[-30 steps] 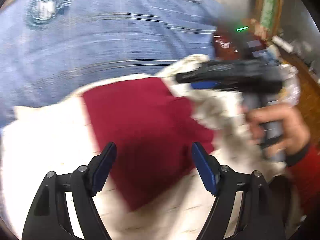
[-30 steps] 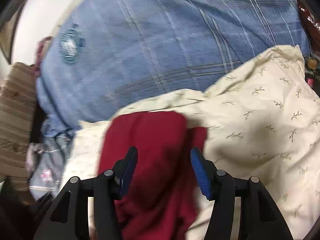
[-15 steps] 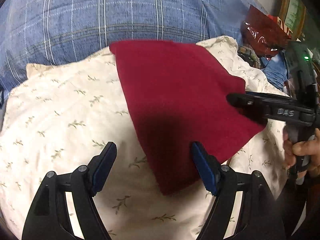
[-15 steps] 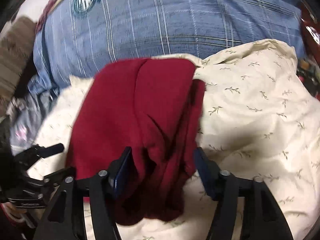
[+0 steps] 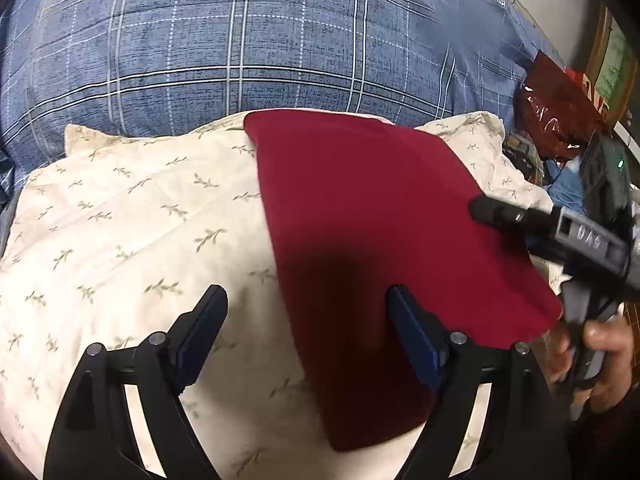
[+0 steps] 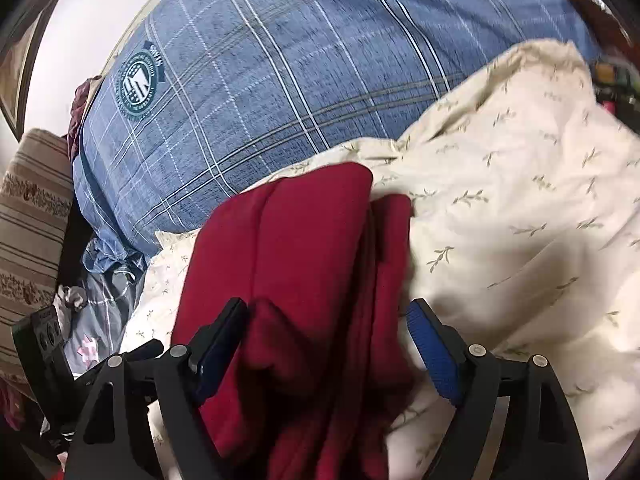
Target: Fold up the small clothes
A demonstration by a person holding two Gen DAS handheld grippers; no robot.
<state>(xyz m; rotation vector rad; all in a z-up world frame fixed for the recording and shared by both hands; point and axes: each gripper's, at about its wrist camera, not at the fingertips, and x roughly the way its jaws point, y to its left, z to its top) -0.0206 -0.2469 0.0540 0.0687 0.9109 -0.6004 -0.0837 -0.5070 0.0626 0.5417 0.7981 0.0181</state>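
A folded dark red garment (image 5: 372, 216) lies flat on a cream pillow with a leaf print (image 5: 132, 216). My left gripper (image 5: 308, 332) is open just above the garment's near left edge and holds nothing. My right gripper (image 5: 496, 212) reaches in from the right over the garment's right side. In the right wrist view the red garment (image 6: 304, 264) shows its stacked folded layers between the open fingers of my right gripper (image 6: 328, 340). The left gripper (image 6: 140, 352) shows at the lower left there.
A blue plaid pillow (image 5: 240, 40) with a round crest (image 6: 138, 80) lies behind the cream pillow (image 6: 520, 208). A shiny red bag (image 5: 560, 108) sits at the right. A striped beige cushion (image 6: 32, 220) and crumpled grey cloth (image 6: 96, 280) lie at the left.
Both grippers drew back from the red garment, which now lies flat and folded on the cream pillow. The right gripper shifted slightly outward to the right.
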